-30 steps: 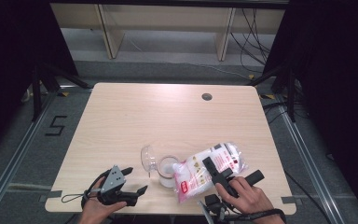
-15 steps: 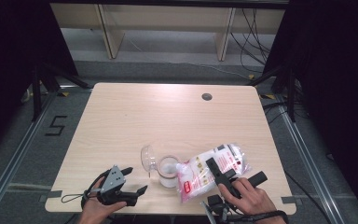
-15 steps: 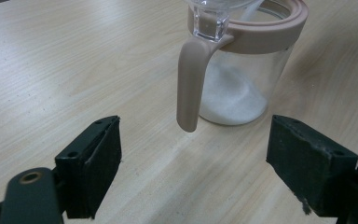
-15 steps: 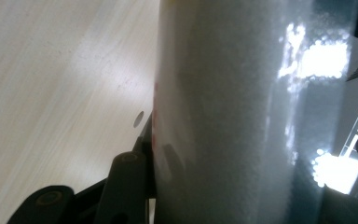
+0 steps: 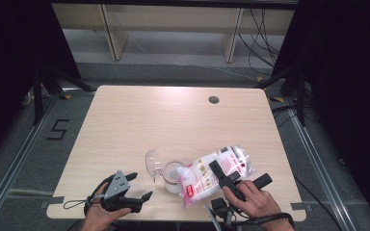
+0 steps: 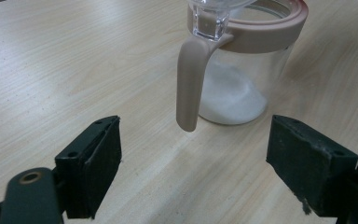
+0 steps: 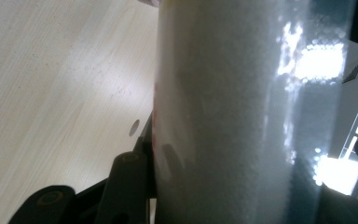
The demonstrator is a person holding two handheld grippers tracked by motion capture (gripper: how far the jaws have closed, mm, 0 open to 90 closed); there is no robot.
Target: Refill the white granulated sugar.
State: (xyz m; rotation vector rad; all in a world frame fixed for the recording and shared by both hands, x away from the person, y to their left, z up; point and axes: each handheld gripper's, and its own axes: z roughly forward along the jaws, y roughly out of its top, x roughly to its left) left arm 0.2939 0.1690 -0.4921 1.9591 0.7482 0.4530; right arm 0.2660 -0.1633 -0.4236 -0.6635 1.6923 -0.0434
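A clear jar [image 5: 173,176] with a pink rim and handle stands near the table's front, its clear lid [image 5: 151,161] flipped open to the left. White granules lie in the bottom of the jar [image 6: 235,88]. My right gripper [image 5: 241,174] is shut on a plastic bag of white granules [image 5: 212,172], which lies tilted with its lower end at the jar's mouth. In the right gripper view the bag [image 7: 223,116] stands between the jaws. My left gripper [image 5: 142,186] rests open at the front left, its jaws wide apart, facing the jar's handle [image 6: 189,84] without touching it.
The wooden table [image 5: 173,120] has a dark cable hole [image 5: 214,99] at the back right. The person's hands sit at the front edge. Wooden shelving [image 5: 173,19] and cables lie on the floor beyond the table.
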